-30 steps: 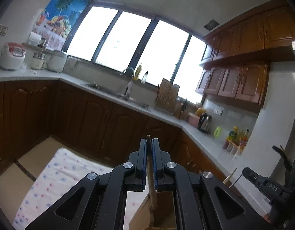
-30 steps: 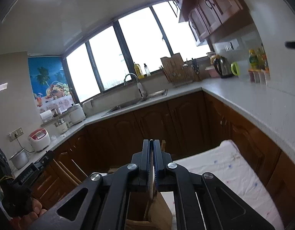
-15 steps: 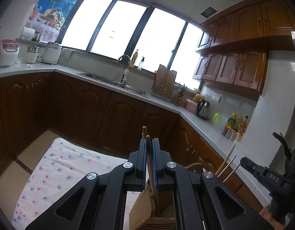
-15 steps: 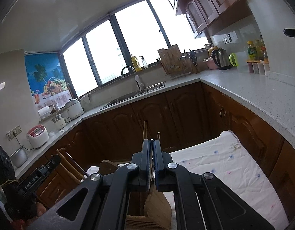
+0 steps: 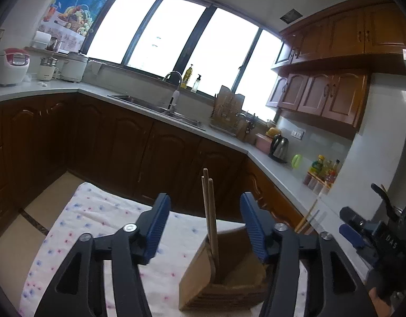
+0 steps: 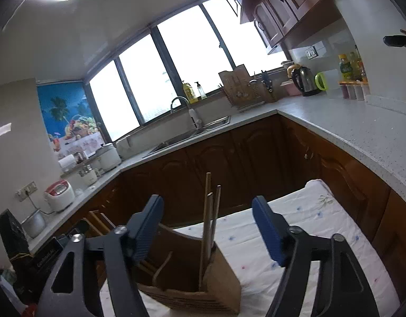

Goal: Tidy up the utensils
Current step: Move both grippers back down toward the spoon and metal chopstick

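A pair of wooden chopsticks (image 5: 210, 216) stands upright in a brown compartment box (image 5: 229, 282) on the cloth. My left gripper (image 5: 205, 227) is opening around the pair, its blue pads (image 5: 156, 228) clear of the sticks on both sides. In the right wrist view, two slim chopsticks (image 6: 210, 211) lean in the same kind of box (image 6: 218, 290). My right gripper (image 6: 208, 231) is opening too, its pads (image 6: 269, 233) well apart from them. The right gripper's body (image 5: 361, 235) shows at the left view's right edge.
The box sits on a white flowered cloth (image 5: 97, 224) (image 6: 321, 224). Dark wooden cabinets (image 5: 150, 153) and a grey L-shaped counter (image 6: 361, 132) with a sink (image 6: 192, 134) ring the space. More sticks (image 5: 306, 219) (image 6: 96, 220) slant at each view's side.
Both grippers were shut on chopsticks and have now let go and spread wide. The chopsticks stay standing in the box. The left view has shifted slightly up.
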`<act>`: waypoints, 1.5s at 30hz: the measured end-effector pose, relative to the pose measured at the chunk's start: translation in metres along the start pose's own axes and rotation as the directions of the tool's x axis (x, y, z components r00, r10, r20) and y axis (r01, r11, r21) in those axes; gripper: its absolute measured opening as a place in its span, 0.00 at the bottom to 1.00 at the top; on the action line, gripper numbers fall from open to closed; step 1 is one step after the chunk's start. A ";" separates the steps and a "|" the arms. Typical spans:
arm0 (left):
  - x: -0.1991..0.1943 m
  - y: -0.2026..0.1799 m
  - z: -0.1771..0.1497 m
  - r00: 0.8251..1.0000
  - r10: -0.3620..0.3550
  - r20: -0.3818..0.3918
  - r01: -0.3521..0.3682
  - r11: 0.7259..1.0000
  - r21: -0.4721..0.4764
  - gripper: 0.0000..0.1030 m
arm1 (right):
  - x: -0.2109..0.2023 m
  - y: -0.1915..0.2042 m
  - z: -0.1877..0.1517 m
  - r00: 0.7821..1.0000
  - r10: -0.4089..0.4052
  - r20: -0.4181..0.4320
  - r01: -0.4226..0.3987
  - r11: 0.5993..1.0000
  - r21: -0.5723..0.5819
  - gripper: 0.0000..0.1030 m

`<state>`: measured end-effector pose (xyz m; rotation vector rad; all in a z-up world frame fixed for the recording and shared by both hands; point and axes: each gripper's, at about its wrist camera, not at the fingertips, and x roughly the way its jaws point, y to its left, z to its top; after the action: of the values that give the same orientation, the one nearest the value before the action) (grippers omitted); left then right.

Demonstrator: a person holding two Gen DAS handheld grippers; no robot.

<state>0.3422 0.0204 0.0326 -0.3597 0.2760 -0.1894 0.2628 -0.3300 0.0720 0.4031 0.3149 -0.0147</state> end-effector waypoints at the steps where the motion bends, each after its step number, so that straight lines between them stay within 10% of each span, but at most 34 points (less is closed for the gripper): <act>1: -0.005 0.000 0.001 1.000 0.001 -0.002 -0.001 1.000 0.005 0.65 | -0.004 0.001 0.000 1.000 0.003 0.005 -0.003 1.000 -0.001 0.81; 45: -0.193 0.009 -0.050 0.950 0.145 -0.275 -0.114 0.986 0.124 0.80 | -0.131 0.024 -0.112 0.979 -0.002 -0.203 -0.003 1.000 -0.026 0.90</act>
<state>0.1463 0.0567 0.0286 -0.2058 0.5693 -0.1248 0.1063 -0.2706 0.0233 0.3795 0.5161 0.0316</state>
